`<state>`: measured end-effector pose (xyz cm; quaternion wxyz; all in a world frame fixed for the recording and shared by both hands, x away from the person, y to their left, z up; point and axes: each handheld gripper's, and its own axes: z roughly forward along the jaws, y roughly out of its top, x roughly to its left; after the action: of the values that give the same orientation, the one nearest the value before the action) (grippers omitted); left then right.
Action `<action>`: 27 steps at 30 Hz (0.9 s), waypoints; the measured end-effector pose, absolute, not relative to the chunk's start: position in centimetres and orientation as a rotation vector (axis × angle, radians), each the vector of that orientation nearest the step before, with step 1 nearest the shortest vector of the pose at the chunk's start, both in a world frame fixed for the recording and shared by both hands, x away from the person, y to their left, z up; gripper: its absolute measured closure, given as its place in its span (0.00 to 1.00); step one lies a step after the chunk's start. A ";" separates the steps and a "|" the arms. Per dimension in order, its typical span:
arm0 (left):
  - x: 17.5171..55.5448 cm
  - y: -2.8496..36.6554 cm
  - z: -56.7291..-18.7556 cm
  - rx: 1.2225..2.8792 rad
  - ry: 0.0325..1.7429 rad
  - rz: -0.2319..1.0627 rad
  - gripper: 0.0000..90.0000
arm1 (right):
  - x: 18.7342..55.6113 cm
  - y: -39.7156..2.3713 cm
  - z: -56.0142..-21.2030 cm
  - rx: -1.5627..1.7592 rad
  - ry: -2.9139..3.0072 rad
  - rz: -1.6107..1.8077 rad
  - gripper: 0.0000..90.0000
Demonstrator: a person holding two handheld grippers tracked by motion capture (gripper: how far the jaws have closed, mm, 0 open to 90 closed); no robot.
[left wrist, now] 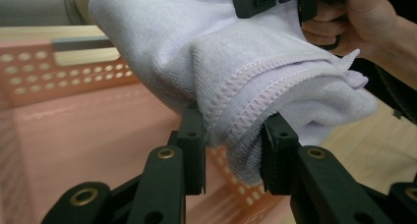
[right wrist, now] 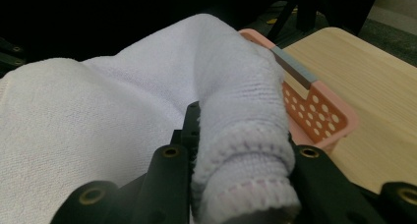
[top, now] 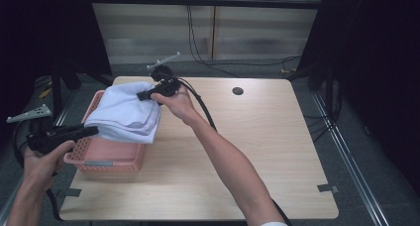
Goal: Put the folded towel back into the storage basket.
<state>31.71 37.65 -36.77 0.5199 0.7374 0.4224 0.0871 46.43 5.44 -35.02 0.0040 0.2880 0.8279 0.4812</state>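
My left gripper [top: 91,131] is clamped on the near hemmed corner of the towel [top: 126,112], its jaws partly closed with folded cloth bunched between them; the left gripper view shows the stitched edge pinched between the pads. My right gripper [top: 146,94] has the far end the same way, a thick roll of terry filling its jaws in the right gripper view. So I hold the folded towel slung between both hands, directly over the pink basket [top: 106,161] at the table's [top: 247,151] left edge, its right side overhanging the basket rim.

What matters next is alignment: the towel's long axis runs from my left gripper, low and near, up and away to my right one, roughly along the basket's length. The basket lies straight below, so lowering both ends together should seat it; my left hand is nearer the rim.

I can read no brand, label or writing anywhere.
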 end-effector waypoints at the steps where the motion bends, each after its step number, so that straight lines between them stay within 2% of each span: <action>1: 31.6 38.0 -37.0 1.773 1.019 0.210 0.75 | 46.4 6.1 -35.2 0.892 2.598 1.495 0.78; 14: 31.3 41.7 -39.4 1.780 1.156 0.247 0.75 | 47.0 11.6 -38.4 0.908 2.654 1.409 0.78; 27: 31.3 41.4 -41.8 1.851 1.236 0.266 0.75 | 46.9 13.1 -42.3 0.961 2.660 1.371 0.78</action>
<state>31.33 41.44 -41.77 0.4349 0.7436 0.4965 0.1069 46.87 13.07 -42.31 -0.0008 0.3058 0.8463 0.4361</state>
